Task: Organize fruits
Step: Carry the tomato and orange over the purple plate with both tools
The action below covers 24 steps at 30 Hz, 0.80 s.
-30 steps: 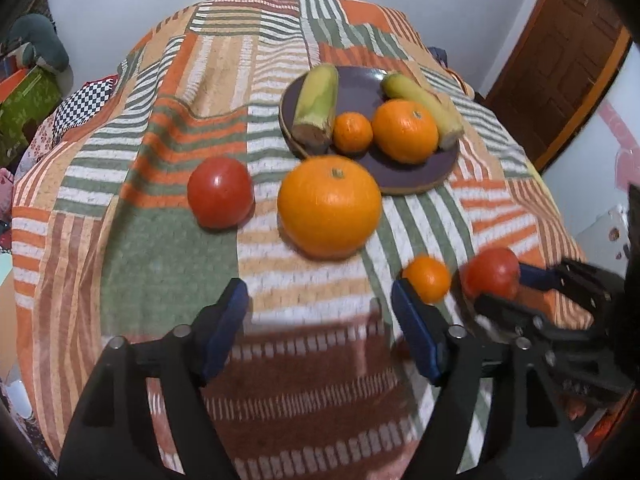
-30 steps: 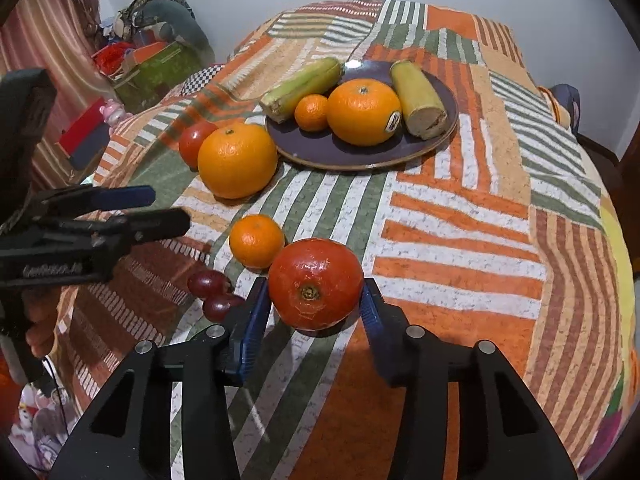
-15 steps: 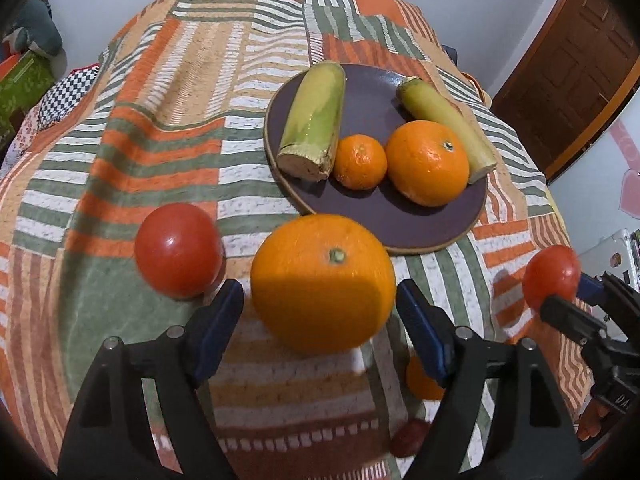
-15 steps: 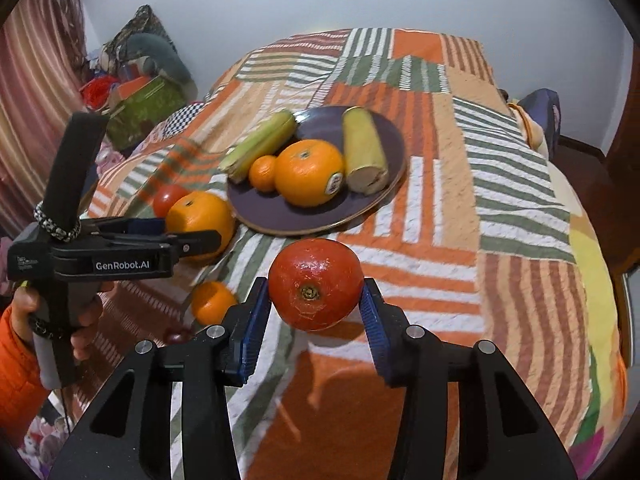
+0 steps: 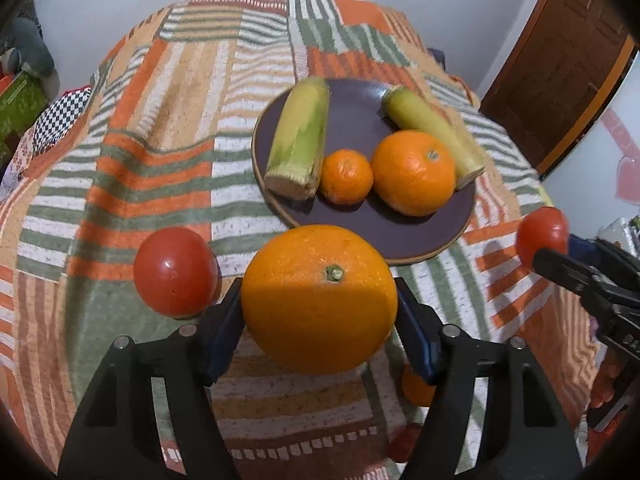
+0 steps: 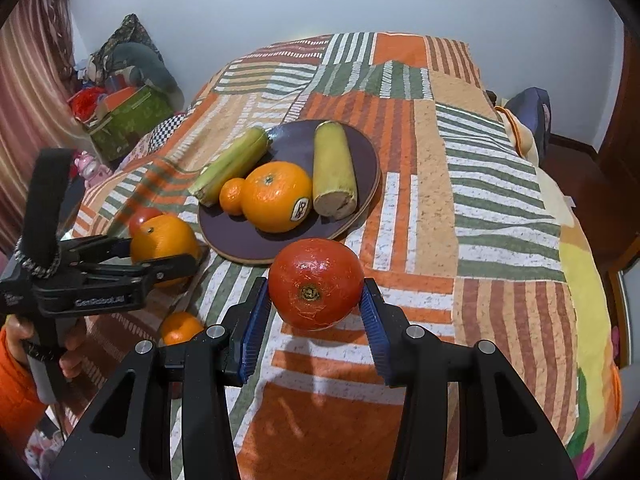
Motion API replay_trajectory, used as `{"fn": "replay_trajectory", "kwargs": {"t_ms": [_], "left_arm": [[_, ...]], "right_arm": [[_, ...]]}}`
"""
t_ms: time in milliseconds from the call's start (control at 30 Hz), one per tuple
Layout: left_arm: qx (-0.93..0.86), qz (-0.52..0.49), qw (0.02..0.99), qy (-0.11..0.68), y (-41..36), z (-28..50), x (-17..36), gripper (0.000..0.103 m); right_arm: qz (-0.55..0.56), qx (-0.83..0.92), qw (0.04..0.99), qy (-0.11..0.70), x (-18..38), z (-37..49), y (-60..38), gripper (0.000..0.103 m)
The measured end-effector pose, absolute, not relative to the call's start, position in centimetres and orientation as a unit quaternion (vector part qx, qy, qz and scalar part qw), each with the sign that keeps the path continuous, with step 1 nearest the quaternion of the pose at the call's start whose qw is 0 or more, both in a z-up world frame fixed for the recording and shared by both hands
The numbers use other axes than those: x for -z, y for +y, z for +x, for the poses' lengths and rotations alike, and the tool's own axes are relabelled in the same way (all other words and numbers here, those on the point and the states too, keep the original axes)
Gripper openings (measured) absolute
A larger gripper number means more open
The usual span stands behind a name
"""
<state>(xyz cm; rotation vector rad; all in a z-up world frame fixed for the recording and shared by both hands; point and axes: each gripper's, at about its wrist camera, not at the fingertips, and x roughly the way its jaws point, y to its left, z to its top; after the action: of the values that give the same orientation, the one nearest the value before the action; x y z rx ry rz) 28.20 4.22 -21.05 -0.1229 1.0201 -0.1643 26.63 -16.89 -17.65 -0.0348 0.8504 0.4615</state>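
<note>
Right wrist: striped patchwork blanket [image 6: 460,184], white wall [image 6: 440,0], probably bedroom.

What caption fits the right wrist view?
Right gripper carries a red tomato above the striped blanket toward the fruit plate.

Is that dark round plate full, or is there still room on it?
Still room. The dark round plate holds two corn cobs and two oranges, with bare surface along its near edge.
</note>
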Motion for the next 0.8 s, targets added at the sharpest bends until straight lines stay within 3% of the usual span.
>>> {"fn": "replay_trajectory", "kwargs": {"t_ms": [400, 800], "left_arm": [[0.094, -0.062, 0.897, 0.428, 3.6, 31.5, 14.8, 0.069], [0.104, -0.036, 0.885, 0.453, 0.5, 38.1, 16.4, 0.069]], "right_arm": [[-0.014, -0.215, 0.902, 0.373, 14.7, 28.7, -17.7, 0.042], [-0.038, -0.220, 0.912, 0.343, 13.5, 32.0, -16.1, 0.042]]}}
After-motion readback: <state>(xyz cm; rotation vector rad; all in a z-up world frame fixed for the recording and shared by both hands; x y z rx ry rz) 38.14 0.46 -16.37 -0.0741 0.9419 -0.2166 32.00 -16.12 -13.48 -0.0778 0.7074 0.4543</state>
